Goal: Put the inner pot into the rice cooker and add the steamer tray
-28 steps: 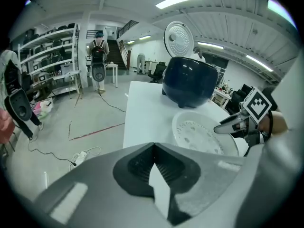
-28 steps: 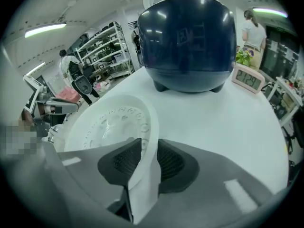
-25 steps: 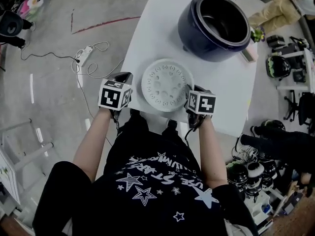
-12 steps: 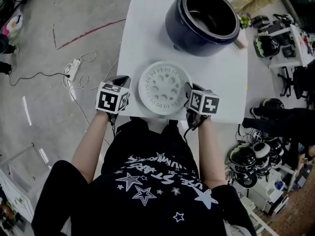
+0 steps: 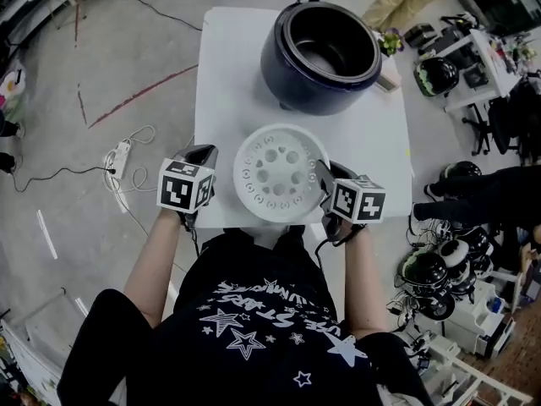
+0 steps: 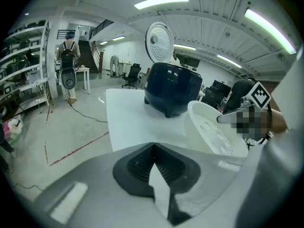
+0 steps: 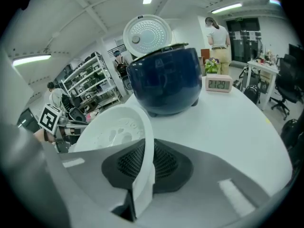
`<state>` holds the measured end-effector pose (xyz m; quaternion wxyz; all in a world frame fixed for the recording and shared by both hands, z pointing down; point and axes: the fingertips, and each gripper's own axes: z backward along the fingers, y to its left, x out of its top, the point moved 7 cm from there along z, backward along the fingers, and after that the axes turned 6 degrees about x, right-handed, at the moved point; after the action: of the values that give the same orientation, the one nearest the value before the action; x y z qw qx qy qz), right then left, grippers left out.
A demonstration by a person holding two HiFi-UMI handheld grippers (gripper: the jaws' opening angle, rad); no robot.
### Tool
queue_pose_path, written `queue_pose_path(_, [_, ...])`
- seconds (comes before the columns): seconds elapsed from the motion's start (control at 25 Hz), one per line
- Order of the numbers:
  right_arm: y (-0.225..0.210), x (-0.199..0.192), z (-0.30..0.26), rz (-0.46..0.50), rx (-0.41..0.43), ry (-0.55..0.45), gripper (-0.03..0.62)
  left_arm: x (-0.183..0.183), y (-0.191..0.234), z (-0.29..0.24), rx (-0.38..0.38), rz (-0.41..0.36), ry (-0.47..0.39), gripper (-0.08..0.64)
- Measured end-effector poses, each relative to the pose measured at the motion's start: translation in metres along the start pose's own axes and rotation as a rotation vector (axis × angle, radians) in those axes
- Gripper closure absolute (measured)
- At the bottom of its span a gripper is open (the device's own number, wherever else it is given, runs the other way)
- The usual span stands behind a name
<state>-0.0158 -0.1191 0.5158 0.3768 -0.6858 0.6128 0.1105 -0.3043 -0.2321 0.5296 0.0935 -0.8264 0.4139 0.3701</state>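
Steamer tray (image 5: pixel 279 174), white and round with holes across its floor, is pinched at its rim by the right gripper (image 7: pixel 148 165). The thin white edge runs straight between the two dark ribbed pads, and the jaws are closed onto it. From that gripper's own view the tray tilts up and away to the left, its hollow side facing the camera. Whether its low edge touches the table cannot be told.

The left gripper (image 6: pixel 153 163) sits just beside the tray's opposite rim without touching it. Its jaws are drawn together at the tips and grip nothing. Seen from the head view, the tray lies between the two grippers over the near end of the white table (image 5: pixel 221 83), close to the person's body.

At the far end of the table stands the dark blue rice cooker (image 5: pixel 283 74), well apart from the tray. Its white lid (image 7: pixel 147 36) is swung upright. Its inside looks dark with a grey sheen at the bottom, and the views do not settle whether the inner pot is seated there. A small digital clock (image 7: pixel 219 83) stands on the table just beside the cooker.

On the grey floor to the left of the table, a power strip (image 5: pixel 117 155) lies with its cable looped loosely. A person (image 7: pixel 218 39) stands beyond the table, back turned.
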Motion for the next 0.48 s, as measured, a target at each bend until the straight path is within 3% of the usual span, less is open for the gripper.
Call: queue_pose_path(0.48, [0.029, 0.083, 0.049, 0.066, 0.071, -0.128, 0.531, 0.063, -0.011, 0.040, -0.037, -0.052, -0.122, 0.554])
